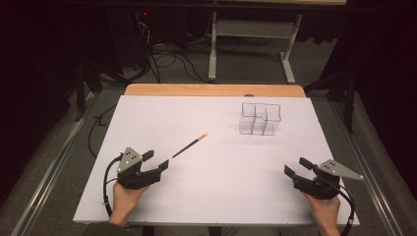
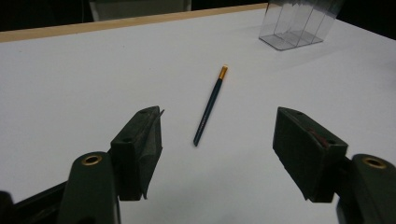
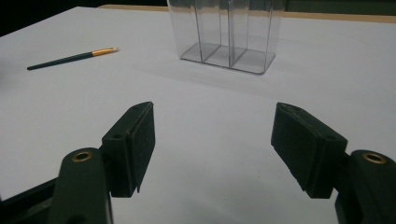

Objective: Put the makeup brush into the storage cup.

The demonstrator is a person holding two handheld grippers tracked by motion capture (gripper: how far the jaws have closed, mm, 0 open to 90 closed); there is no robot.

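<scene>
A thin dark brush with a gold ferrule (image 1: pixel 189 145) lies flat on the white table, tip toward the far right. Just short of its near end sits my left gripper (image 1: pixel 156 161), open and holding nothing; in the left gripper view the brush (image 2: pixel 209 106) lies ahead between the spread jaws of that gripper (image 2: pixel 217 135). A clear plastic organizer with several compartments (image 1: pixel 259 119) stands upright at the far right. My right gripper (image 1: pixel 297 167) rests open near the front right edge, well short of the organizer (image 3: pixel 227 32); its jaws (image 3: pixel 214 133) are empty. The brush (image 3: pixel 72 57) lies at far left.
The white sheet (image 1: pixel 216 162) covers a wooden table whose edge (image 1: pixel 211 90) shows at the back. Beyond it are a desk frame (image 1: pixel 251 44) and floor cables (image 1: pixel 167 56). Dark surroundings lie on both sides.
</scene>
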